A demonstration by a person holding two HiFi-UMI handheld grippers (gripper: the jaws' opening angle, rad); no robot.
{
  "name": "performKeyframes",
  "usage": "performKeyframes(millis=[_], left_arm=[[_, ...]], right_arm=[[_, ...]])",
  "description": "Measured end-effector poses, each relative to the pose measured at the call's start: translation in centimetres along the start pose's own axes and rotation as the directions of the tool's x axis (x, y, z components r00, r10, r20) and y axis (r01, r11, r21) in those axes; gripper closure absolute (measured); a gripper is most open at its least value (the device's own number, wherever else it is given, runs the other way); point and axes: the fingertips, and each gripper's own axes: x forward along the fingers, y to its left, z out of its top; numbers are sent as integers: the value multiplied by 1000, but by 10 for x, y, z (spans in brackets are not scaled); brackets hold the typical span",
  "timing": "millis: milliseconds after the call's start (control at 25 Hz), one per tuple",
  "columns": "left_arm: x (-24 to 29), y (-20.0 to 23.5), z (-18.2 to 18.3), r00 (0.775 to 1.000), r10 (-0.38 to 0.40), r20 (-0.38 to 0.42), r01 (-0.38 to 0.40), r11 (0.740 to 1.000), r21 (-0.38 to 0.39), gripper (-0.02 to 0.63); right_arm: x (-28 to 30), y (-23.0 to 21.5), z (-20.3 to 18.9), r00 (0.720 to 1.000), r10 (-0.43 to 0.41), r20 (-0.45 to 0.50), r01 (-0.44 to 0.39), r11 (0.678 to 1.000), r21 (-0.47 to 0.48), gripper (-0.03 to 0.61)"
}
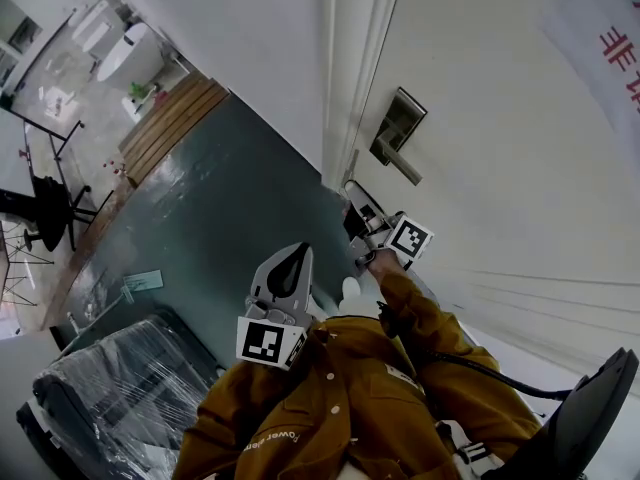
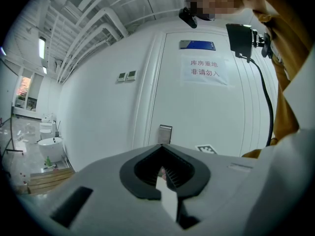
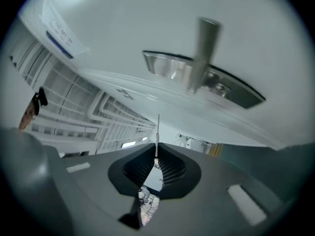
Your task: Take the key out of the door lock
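The white door carries a metal lock plate with a lever handle. My right gripper hovers just below that handle, shut on the key. In the right gripper view the key shows as a thin blade, edge on, sticking out from my right gripper. Its tip is in free air, apart from the lock plate and lever. My left gripper is held close to the person's chest, shut and empty. The left gripper faces the door with its lock plate.
A sign with red characters hangs on the door. The dark green floor stretches left of the door frame. A plastic-wrapped piece of furniture stands at lower left. Farther off are a wooden platform and a toilet.
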Motion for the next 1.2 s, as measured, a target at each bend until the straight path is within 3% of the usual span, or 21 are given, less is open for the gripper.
performKeyframes(millis=[80,120,280,520,640,880,1200], left_arm=[[4,-2,7,1000,-11,18,11,1000,3,614],[6,-3,10,1000,-14,26,14,1000,1,614],[9,-6,15,999,-27,37,27,1000,2,614],[13,-6,11,999,-30,21,30,1000,6,614],[16,-5,6,999,-31,12,31,999,8,614],[24,-6,5,999,-35,14,35,999,10,614],[27,-9,10,999,-40,21,40,999,5,614]], right_arm=[[-7,34,13,999,6,-53,-15,986,-166,552],[-11,51,18,997,8,-78,-28,964,-265,552],[-37,93,22,990,-83,-111,3,814,-580,552],[-74,96,-11,961,-243,-130,45,605,-795,552],[-77,94,-22,949,-291,-124,53,532,-845,552],[-67,97,-22,943,-310,-125,34,460,-887,551],[-68,101,-20,940,-318,-126,33,452,-892,552]])
